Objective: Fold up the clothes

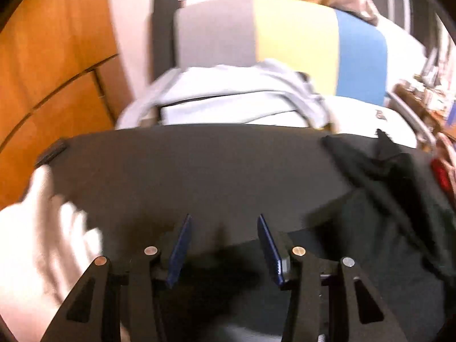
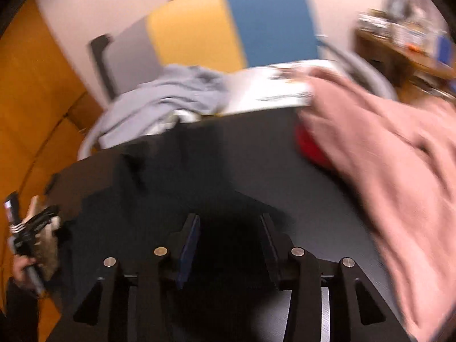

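My left gripper (image 1: 225,222) hangs open over the dark table (image 1: 185,171), with nothing between its blue pads (image 1: 182,245). A black garment (image 1: 382,188) lies crumpled to its right, and a white cloth (image 1: 42,228) lies at the table's left edge. In the right wrist view my right gripper (image 2: 229,219) also stands open, above the black garment (image 2: 128,199), which spreads to the left under it. A pink garment (image 2: 399,176) is heaped on the right of the table (image 2: 285,188). A hand holds the left gripper (image 2: 31,228) at the far left edge.
Behind the table a chair (image 1: 299,37) with a grey, yellow and blue back carries a light blue garment (image 1: 228,88) and a white printed one (image 2: 270,88). Something red (image 2: 307,145) shows under the pink garment. The floor (image 1: 42,71) is orange wood, and cluttered shelves (image 2: 404,37) stand at the right.
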`<state>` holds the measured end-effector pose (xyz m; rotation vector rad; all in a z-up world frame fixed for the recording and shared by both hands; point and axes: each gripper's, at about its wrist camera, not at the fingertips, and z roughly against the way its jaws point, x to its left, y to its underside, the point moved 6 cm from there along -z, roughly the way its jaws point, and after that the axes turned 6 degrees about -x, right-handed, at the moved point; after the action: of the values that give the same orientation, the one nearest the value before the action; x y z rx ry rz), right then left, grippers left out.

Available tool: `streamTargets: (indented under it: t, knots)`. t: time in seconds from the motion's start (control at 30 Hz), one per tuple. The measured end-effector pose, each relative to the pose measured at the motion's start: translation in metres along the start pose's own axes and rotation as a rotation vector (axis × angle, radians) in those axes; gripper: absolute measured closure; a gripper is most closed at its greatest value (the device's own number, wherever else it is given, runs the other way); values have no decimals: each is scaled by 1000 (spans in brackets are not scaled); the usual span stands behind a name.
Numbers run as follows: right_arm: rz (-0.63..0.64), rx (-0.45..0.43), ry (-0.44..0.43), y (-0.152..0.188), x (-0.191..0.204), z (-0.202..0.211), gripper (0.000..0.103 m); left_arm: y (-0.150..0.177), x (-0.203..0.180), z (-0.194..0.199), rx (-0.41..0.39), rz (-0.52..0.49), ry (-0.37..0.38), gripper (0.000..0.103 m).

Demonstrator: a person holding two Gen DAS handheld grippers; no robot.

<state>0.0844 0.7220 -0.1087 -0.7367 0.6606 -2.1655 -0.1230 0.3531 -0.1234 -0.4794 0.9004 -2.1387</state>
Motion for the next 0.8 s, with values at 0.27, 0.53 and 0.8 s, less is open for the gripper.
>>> streamTargets:
  t: [0.27,0.53,0.8]
  knots:
    - [177,130,-105,-17,139,-117,28,29,-94,-24,58,-170,158,54]
    - [394,2,141,-8,130,-88,97,57,-88,-29,53,-78,169,42]
    - [177,-145,508,-34,-40,51,97,62,-84,-27,44,-89,137,40]
